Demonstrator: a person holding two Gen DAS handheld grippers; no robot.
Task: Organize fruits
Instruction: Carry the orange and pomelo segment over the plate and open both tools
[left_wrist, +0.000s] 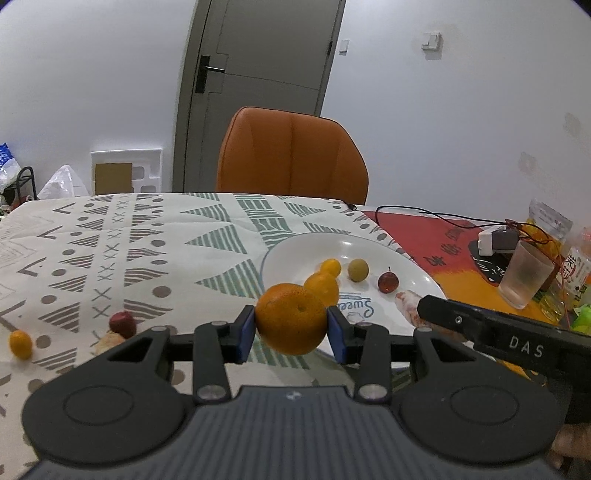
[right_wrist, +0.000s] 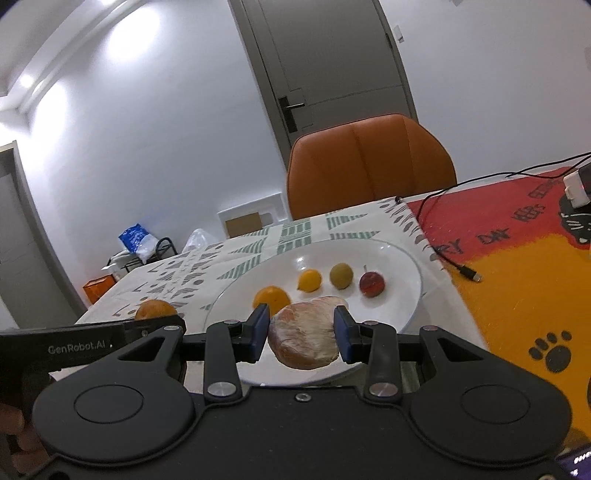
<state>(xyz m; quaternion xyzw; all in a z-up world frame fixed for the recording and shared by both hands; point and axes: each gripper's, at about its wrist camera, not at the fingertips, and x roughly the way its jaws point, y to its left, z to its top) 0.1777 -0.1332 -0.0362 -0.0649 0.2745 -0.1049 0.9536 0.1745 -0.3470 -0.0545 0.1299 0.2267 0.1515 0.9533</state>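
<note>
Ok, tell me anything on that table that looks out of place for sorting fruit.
Three fruits lie loose on the patterned tablecloth, off the white plate: a small orange kumquat, a dark red fruit and a pale piece touching it. A black cable trails across the red mat.

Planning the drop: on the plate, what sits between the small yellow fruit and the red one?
A single olive-green fruit sits between the yellow fruit and the red fruit; both wrist views show it.
</note>
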